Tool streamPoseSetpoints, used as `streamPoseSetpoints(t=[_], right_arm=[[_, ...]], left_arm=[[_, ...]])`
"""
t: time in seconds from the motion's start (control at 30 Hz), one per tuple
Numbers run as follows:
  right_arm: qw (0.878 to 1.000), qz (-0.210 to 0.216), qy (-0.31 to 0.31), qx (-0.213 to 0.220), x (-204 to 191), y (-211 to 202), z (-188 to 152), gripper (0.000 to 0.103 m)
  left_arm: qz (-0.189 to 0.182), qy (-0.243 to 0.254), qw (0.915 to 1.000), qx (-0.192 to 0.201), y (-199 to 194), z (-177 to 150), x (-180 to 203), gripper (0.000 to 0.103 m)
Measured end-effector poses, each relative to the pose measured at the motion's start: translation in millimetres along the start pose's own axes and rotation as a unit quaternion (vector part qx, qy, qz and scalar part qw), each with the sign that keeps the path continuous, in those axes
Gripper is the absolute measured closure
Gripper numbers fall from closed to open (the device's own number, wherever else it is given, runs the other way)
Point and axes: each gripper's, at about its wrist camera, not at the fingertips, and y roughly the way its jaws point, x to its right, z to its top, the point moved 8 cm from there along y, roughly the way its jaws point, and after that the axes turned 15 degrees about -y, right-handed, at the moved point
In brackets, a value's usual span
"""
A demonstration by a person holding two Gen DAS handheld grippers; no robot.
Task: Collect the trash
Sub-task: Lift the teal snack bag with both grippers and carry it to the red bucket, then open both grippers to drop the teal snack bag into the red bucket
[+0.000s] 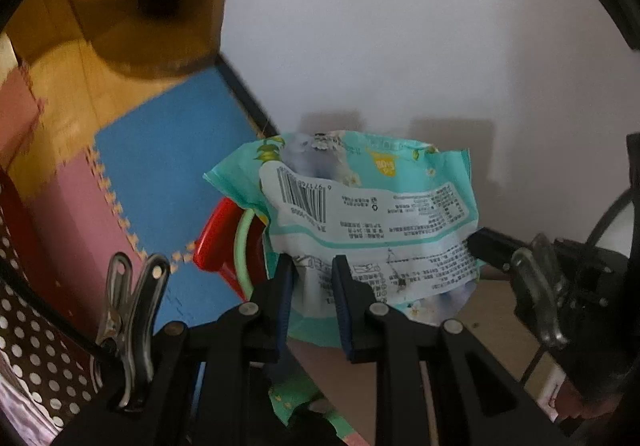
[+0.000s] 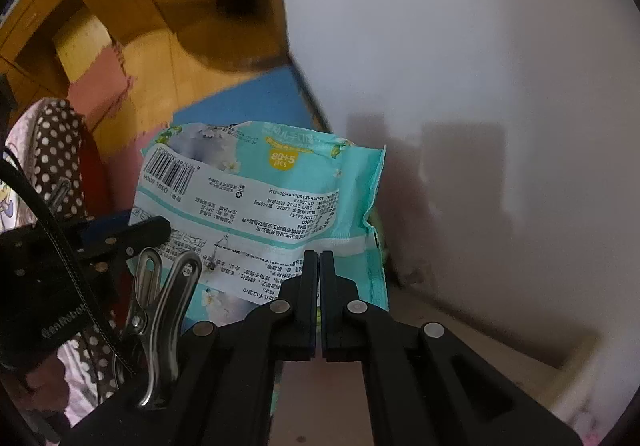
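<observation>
**A:** Wrapper (image 1: 372,222), the teal wet-wipe pack, is hanging in the air between both tongs, over the foam floor mat (image 1: 168,174) and close to the white wall (image 1: 400,26); so the pick-up part is looking done to me.

**B:** Agreed; it is being carried, not lying anywhere. The left tongs (image 1: 314,298) are standing slightly apart with the lower edge of the pack pinched between the pads; the right tongs (image 2: 320,286) are pressed fully together on the same lower edge, further along.

**A:** And what is remaining?

**B:** The drop, I am judging; no open bin is showing clearly in either view, so I am not claiming it has gone in. Whether other litter is waiting, I cannot tell.

**A:** The left wrist view is giving something the right is missing: a red thing with a pale green rim (image 1: 224,238) sitting below and behind the pack; possibly a container, but it is too hidden to name.

**B:** Yes; the pack is covering that spot in the right wrist view. That left view is also catching the right tongs coming in from the side onto the pack's edge.

**A:** The right wrist view is showing the print better, the barcode and the yellow count badge, plus the left tongs entering from its left; also more of the polka-dot fabric (image 2: 52,150) beside them.

**B:** Both are showing a metal clip (image 2: 160,318) fixed on the tool body; both are blurring the wooden floor (image 2: 168,46).
</observation>
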Motion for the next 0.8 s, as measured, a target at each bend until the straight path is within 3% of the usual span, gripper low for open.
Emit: streamPoseSetpoints(t=[0.23, 0.43, 0.5, 0.57, 0.8], right_arm=[[0.998, 0.006, -0.015, -0.058, -7.8, 75.6, 12.0, 0.102], [0.994, 0.017, -0.019, -0.108, -11.2, 140.4, -8.2, 0.102], [0.992, 0.017, -0.031, -0.119, -14.5, 163.1, -7.1, 0.102], [0.992, 0.054, -0.006, -0.116, -11.2, 182.1, -7.3, 0.102], [0.992, 0.041, -0.015, -0.118, -10.0, 221.5, -20.5, 0.102]], left_arm=[[0.021, -0.002, 0.9984, -0.054, 73.7, -8.5, -20.7, 0.082], [0.042, 0.055, 0.9956, -0.063, 120.9, -24.6, -8.4, 0.083], [0.040, 0.060, 0.9951, -0.068, 137.8, -29.3, -3.5, 0.088], [0.036, 0.047, 0.9953, -0.077, 162.0, -28.6, -9.8, 0.086], [0.032, 0.038, 0.9968, -0.064, 195.4, -37.8, -21.4, 0.089]])
